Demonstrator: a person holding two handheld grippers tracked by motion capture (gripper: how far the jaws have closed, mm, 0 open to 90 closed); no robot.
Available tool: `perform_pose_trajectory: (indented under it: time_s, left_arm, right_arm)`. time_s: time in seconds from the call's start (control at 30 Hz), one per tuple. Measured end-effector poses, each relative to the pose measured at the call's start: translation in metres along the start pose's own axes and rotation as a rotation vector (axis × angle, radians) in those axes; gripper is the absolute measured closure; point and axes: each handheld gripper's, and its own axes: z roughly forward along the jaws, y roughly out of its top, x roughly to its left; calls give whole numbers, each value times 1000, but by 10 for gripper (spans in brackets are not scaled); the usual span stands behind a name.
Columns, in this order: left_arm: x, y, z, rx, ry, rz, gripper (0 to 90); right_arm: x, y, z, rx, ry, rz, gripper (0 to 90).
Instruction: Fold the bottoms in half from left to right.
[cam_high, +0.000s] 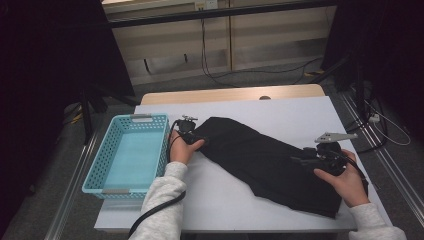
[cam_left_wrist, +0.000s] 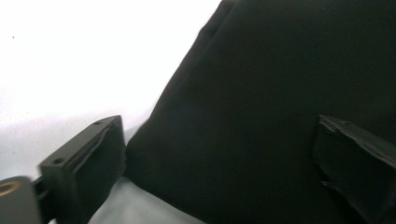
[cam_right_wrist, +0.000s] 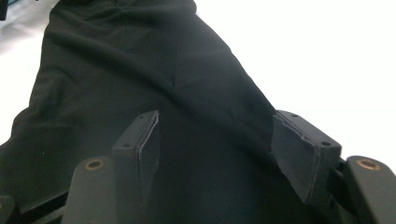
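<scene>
1. A black garment (cam_high: 265, 162), probably trousers or a similar folded piece, lies slantwise across the white table (cam_high: 280, 107), running from just right of the turquoise basket (cam_high: 131, 152) down toward the table's near right corner.
2. The left claw (cam_high: 192, 136) sits at the garment's upper left end, next to the basket's right wall. In the left gripper view its jaws stand apart, with the edge of the garment (cam_left_wrist: 261, 116) lying between them; the left pad is just beside the cloth's edge and nothing shows them pressing on it.
3. The right claw (cam_high: 306, 159) is over the garment's lower right part. In the right gripper view its jaws are spread, with the cloth (cam_right_wrist: 154, 70) beneath and between them, and the pads do not pinch it.
4. Judged from this, the step in hand is the approach to a two-handed grasp: each claw is lined up at one end of the garment, but neither has taken hold.
5. The next move likely calls for lowering each claw so that one pad slips under the cloth's edge, then closing both on the fabric.
6. The basket is empty and close by on the left, so it may well be where the garment goes, perhaps after a fold. The thin cloth could slip from a shallow pinch.
</scene>
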Motion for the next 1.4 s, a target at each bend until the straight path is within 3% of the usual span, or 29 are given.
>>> perform_pose_trajectory:
  time_s: [0.07,0.27,0.3,0.43,0.47,0.53,0.6,0.63,0.73,0.83,1.0,1.23,1.4]
  left_arm:
    - [-1,2,-4,30,-19,11,148]
    - [-2,3,-9,53,-40,13,280]
    - [-3,5,-12,72,-56,10,394]
    - [-5,8,-14,90,-79,-3,596]
    - [-6,8,-14,94,-87,-13,596]
    - [-6,9,-14,98,-103,-42,712]
    - [-9,10,-14,100,-104,-45,787]
    - [-11,11,-14,105,-95,-27,803]
    - [-11,13,-15,104,-89,-45,810]
    - [-1,18,-24,45,-70,-99,817]
    - [10,26,-40,-5,-28,-131,819]
    - [13,33,-53,-32,26,-123,819]
    - [15,36,-60,-40,22,-130,820]
  right_arm:
    - [-1,0,0,-1,-4,0,338]
    - [0,0,0,-3,-3,0,336]
    - [0,0,0,-3,-2,1,336]
    - [1,1,0,-4,-2,-4,332]
    - [1,1,0,-4,-2,-4,332]
    - [1,1,0,-4,0,-7,330]
    - [1,0,0,-5,1,-2,329]
    - [1,0,0,-5,0,-1,325]
    - [0,0,0,-5,3,0,321]
    - [-2,-1,-1,-6,-1,4,311]
    - [-5,-1,-4,-14,-6,13,305]
    - [-6,-1,-4,-17,-8,14,290]
    - [-9,-2,-5,-17,-15,20,287]
